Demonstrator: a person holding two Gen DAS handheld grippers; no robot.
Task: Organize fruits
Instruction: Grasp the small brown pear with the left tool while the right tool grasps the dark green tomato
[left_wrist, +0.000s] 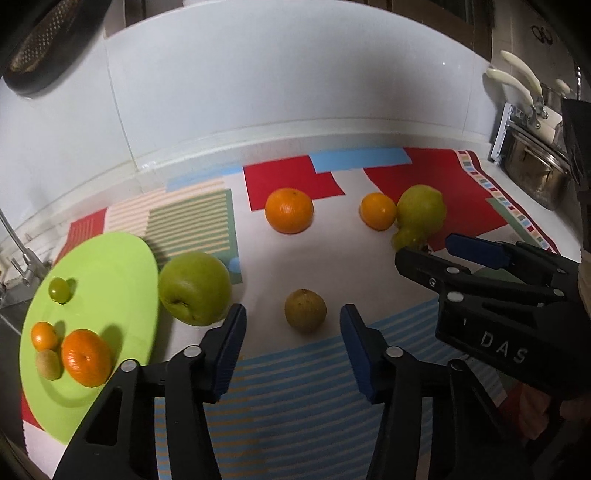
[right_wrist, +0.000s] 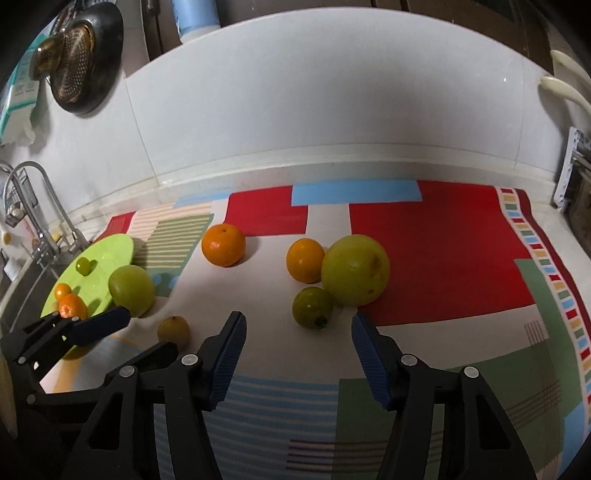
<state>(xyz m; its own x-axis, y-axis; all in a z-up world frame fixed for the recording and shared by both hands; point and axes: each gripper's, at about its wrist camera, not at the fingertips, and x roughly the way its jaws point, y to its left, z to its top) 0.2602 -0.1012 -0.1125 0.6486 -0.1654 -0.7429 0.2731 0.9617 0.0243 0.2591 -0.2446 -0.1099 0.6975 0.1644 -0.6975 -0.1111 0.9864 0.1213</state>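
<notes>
- I see the worktop (right_wrist: 280, 173) along a white tiled wall, covered by a patchwork cloth (right_wrist: 443, 240) of red, blue and striped panels.
- On the cloth's left end lies a lime-green plate (left_wrist: 110, 266) carrying a tangerine (left_wrist: 86, 357), a smaller orange fruit, a kiwi and a green grape.
- My left hand-held gripper (left_wrist: 293, 350) hangs with its jaws apart and empty – a small brownish-green fruit (left_wrist: 305, 311) sits on the cloth just beyond the tips, untouched.
- My right hand-held gripper (right_wrist: 299, 349) is likewise spread and holds nothing; a small green fruit (right_wrist: 312, 307) lies just ahead.
- A big yellow-green fruit (right_wrist: 355, 270) touches that one, with an orange (right_wrist: 305, 260) beside it.
- A green apple (left_wrist: 195, 288) rests against the plate's edge – another orange (left_wrist: 289, 210) lies further back.
</notes>
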